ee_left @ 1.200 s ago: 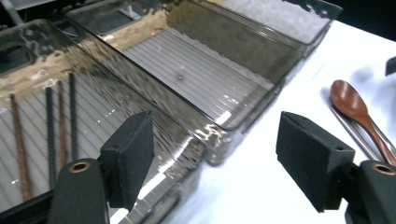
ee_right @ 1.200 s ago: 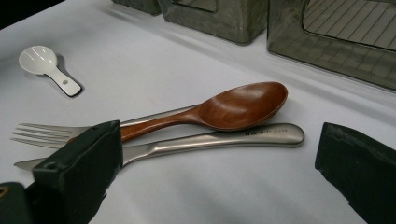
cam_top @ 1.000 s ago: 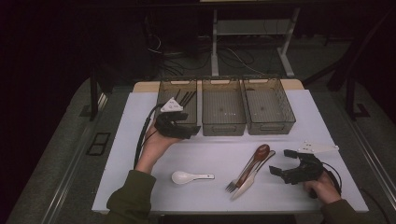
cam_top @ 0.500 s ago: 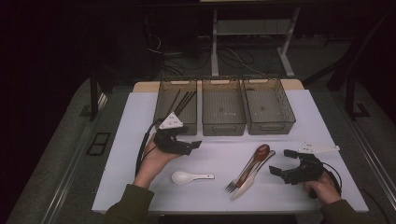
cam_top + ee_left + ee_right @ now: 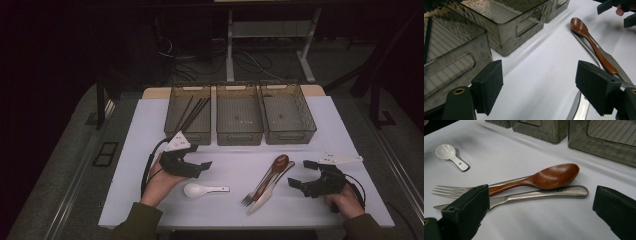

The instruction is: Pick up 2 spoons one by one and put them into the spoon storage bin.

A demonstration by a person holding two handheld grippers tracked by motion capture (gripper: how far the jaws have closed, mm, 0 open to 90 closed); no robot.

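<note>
Three trays [image 5: 239,134] behind wooden spoon [image 5: 272,170], fork [image 5: 248,199]

Table: I worked at a white table [image 5: 150,130].
Back of it: three see-through grey boxes [image 5: 239,121] stood in a row, side by side.
Front, toward my left: a small white spoon [image 5: 196,189] lay on the bare top.
Front, middle: a brown wooden spoon [image 5: 272,170], a fork [image 5: 248,198] and a metal knife [image 5: 264,196] lay close together, the wooden spoon resting on the other two.
</note>
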